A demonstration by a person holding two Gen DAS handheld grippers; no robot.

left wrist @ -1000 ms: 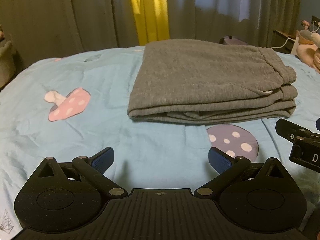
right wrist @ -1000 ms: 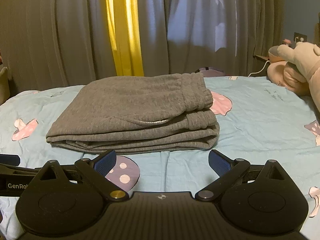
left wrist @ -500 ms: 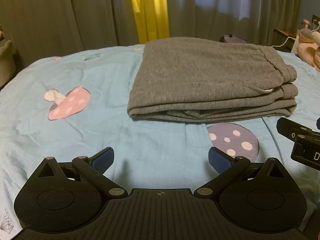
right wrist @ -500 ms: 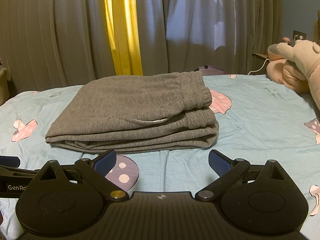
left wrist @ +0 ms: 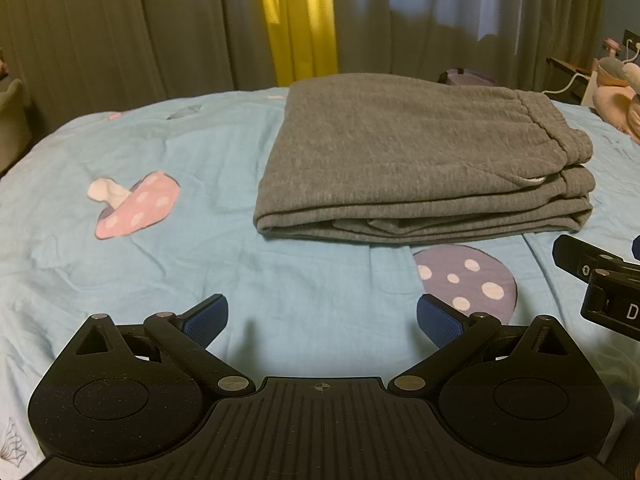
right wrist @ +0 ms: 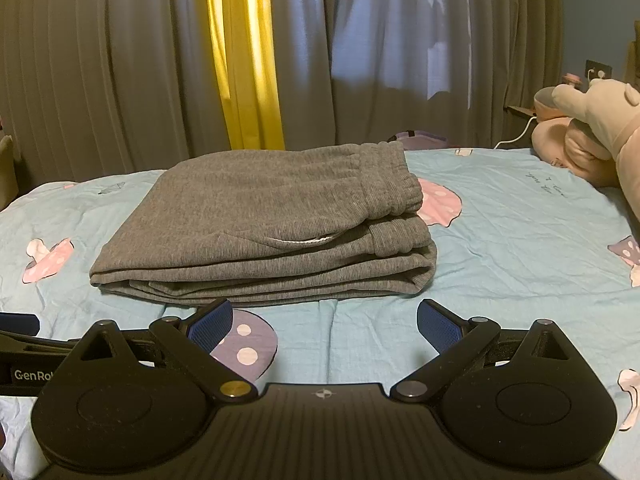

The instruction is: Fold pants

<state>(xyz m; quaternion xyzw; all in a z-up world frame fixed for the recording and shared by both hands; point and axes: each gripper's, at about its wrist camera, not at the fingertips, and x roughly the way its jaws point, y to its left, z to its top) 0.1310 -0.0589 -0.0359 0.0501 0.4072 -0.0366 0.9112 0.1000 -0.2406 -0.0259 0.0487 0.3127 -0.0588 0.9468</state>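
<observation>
The gray pants [left wrist: 420, 160] lie folded into a thick rectangular stack on the bed [left wrist: 200, 264], which wears a light blue sheet printed with mushrooms. In the right wrist view the pants [right wrist: 272, 224] show their elastic waistband at the right end on top, with the folded layers stacked beneath and a sliver of white pocket lining peeking out along the near side.

The left tool [left wrist: 322, 318] hangs low over the sheet, short of the stack, its jaws spread wide with nothing between them (the blue pads [left wrist: 206, 320] face only bare sheet). A purple mushroom [left wrist: 466, 280] sits just in front of its right finger, and a pink mushroom [left wrist: 134, 204] lies off to the left of the pants.

The right tool [right wrist: 324, 322] is likewise wide open and holds nothing, placed near the front edge of the stack without touching it. Its body shows at the right edge of the left wrist view.

Gray curtains [right wrist: 100, 60] with a yellow strip [right wrist: 248, 56] hang behind the bed, and a plush toy [right wrist: 596, 136] rests at the far right.
</observation>
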